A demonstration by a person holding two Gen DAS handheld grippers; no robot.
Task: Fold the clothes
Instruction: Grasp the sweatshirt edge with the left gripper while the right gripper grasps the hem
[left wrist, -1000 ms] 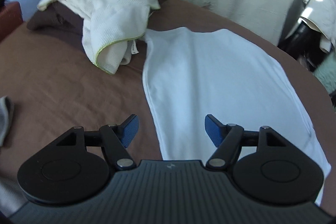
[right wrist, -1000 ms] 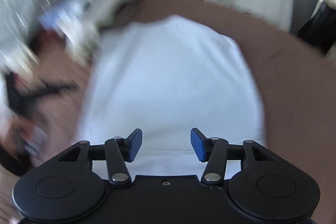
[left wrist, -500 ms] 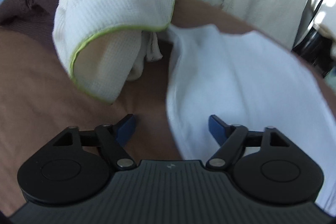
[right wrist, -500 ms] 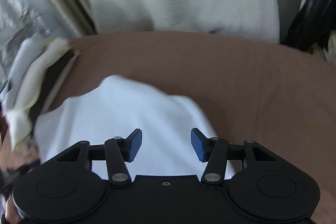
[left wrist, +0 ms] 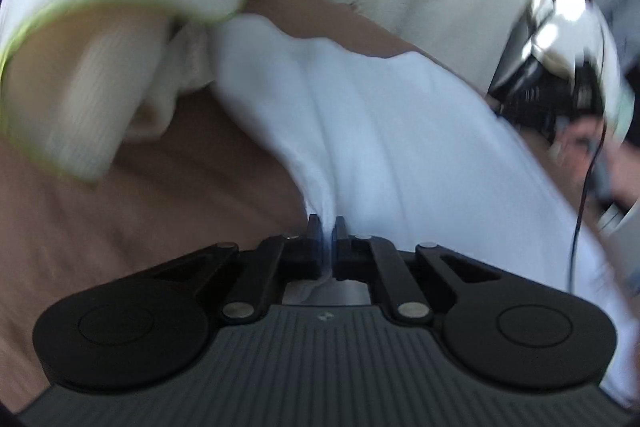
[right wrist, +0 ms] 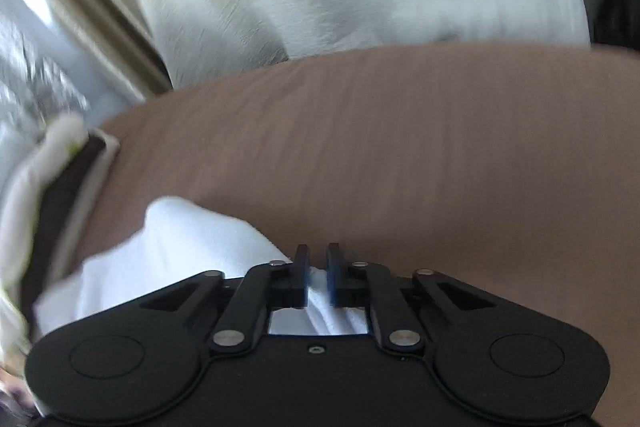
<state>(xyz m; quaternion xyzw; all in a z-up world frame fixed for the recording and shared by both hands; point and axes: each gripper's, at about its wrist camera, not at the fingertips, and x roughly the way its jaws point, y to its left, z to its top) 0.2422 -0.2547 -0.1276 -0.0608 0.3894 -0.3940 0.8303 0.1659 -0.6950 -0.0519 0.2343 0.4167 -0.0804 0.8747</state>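
two grippers pinch the white garment point(left wrist: 400, 131) spread on the brown surface point(right wrist: 400, 147): the left gripper point(left wrist: 327, 223) clamped on one edge, the right gripper point(right wrist: 318, 251) closing on another.

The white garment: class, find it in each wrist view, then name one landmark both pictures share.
Left wrist view: the white garment runs from upper centre down to the lower right, its near edge pinched in the left hand-held gripper.
Right wrist view: lower left, reaching into the right hand-held gripper.
Shared landmark: the brown bedspread under it.
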